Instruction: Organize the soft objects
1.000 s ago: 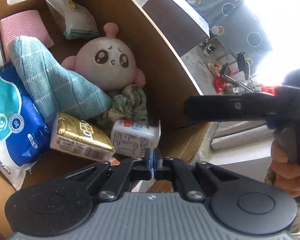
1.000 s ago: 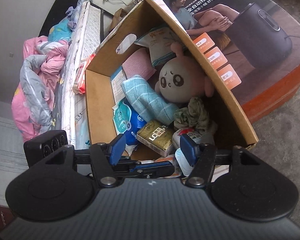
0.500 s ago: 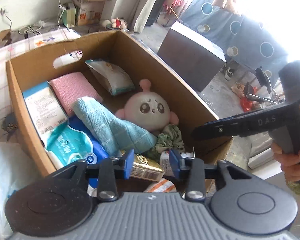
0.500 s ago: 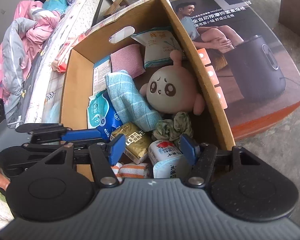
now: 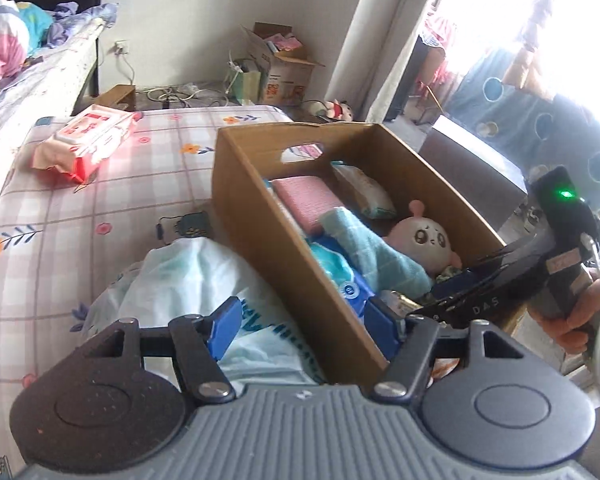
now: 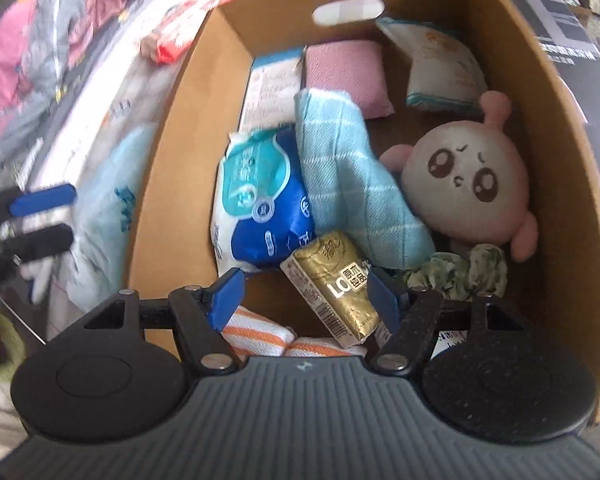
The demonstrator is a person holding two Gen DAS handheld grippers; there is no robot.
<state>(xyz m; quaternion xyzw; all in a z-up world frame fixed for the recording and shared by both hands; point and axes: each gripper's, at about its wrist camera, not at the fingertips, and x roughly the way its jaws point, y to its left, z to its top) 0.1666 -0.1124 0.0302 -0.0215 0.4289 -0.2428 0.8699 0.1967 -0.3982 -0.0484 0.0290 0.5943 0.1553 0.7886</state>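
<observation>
A: How are the grippers held?

B: The left gripper (image 5: 304,330) is spread wide with nothing between its pads. The right gripper (image 6: 305,296) is likewise parted and empty; it is held over the near end of the box (image 5: 284,264), and the gold pack (image 6: 332,284) is seen between its fingers but is not clamped.

A: What is already stowed?

B: The box is set at the bed's (image 5: 100,208) right edge. The plush (image 6: 464,176), the towel (image 6: 352,176), the gold pack and several other packs are packed inside it.

A: Which thing is judged to be next?

B: Probably the pale pack (image 5: 188,280). It is left on the bed, pressed against the outside of the box's left wall. A red pack (image 5: 88,140) is also left out, well apart, towards the bed's far left corner.

A: How is the pale pack placed relative to the grippers?

B: It is found just below and ahead of the left gripper, under its left finger, while the right finger is over the box. Its long axis appears to run along the box wall, roughly in line with the gripper's forward direction, so the jaws are already set across its short side. The left gripper is clearly nearer; the right one is separated from the pack by the wall.

A: What is called for, then?

B: A small shift to the left and a descent, it is judged, so that the pack is straddled and the wall is not caught
</observation>
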